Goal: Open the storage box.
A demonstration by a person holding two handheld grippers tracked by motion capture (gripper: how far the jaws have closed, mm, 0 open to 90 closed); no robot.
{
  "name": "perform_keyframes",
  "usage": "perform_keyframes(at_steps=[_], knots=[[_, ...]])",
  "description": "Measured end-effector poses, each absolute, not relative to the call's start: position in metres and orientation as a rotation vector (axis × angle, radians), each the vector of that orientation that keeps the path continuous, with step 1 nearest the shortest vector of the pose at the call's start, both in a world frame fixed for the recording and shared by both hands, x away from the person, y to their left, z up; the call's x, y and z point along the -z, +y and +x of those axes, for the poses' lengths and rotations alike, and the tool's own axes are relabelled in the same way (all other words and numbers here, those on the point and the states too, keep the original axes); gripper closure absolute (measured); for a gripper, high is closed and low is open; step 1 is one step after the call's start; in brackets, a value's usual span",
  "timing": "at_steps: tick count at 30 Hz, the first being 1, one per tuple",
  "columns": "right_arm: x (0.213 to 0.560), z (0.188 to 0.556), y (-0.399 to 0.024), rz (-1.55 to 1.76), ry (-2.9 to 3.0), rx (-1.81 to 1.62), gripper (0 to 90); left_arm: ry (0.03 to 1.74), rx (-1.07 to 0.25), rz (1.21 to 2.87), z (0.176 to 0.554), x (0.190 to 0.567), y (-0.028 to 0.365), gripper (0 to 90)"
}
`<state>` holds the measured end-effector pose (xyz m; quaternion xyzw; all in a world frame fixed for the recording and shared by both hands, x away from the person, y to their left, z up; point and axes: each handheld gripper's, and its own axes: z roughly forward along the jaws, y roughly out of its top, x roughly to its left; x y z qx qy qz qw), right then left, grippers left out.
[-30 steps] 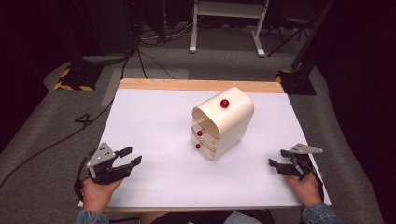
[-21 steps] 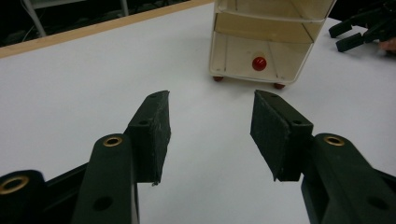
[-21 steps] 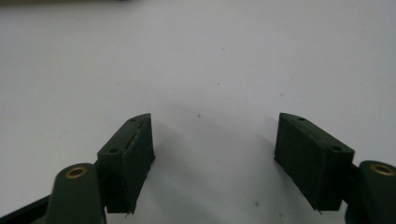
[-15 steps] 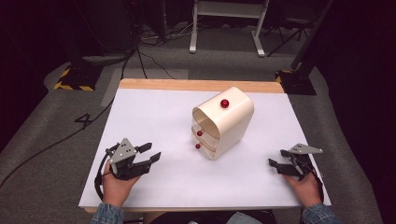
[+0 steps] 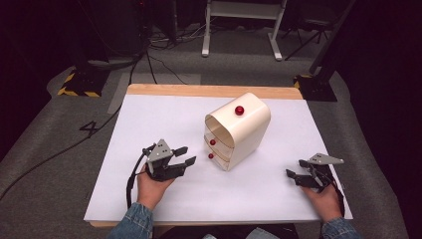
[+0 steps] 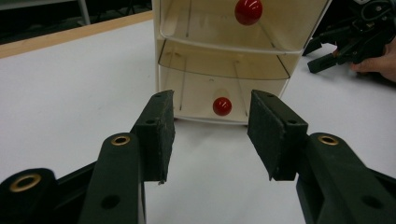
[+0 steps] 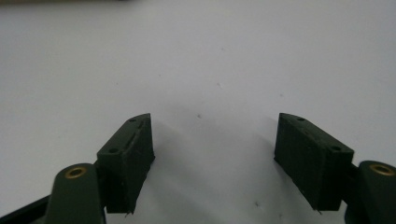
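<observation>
Drawer unit [image 5: 238, 130] stands mid-table, its lower red knob [image 6: 222, 106] dead ahead between the spread jaws of the nearer left gripper [image 5: 180, 159]; right gripper [image 5: 294, 176], also spread, rests well apart.

A small cream plastic drawer unit [image 5: 239, 130] stands upright near the middle of the white worktop [image 5: 149, 119], turned at an angle so its front faces toward the near left. Its top is rounded and carries a red knob [image 5: 239, 110]. It holds two translucent drawers, an upper drawer [image 6: 233, 28] and a lower drawer [image 6: 219, 88], each with a red ball knob on its front; both appear pushed in.
</observation>
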<state>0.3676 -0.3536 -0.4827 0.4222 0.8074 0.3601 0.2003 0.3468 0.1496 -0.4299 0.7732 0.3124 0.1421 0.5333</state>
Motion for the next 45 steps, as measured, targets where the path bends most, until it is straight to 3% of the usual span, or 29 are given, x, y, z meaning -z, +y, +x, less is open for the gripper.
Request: perform_keyframes(at_steps=[16, 34, 41, 45], knots=[[0.483, 0.367, -0.353, 1.171, 2.250, -0.999, 27.4, 0.719, -0.246, 1.885, 0.371, 0.454, 0.116, 51.1], [0.483, 0.367, -0.353, 1.170, 2.250, -0.999, 27.4, 0.722, -0.248, 1.896, 0.377, 0.472, 0.097, 61.9], [0.483, 0.367, -0.353, 1.171, 2.250, -1.000, 27.4, 0.744, -0.249, 1.888, 0.378, 0.474, 0.095, 72.4], [0.483, 0.367, -0.353, 1.171, 2.250, -1.000, 27.4, 0.738, -0.267, 1.898, 0.377, 0.474, 0.095, 73.2]])
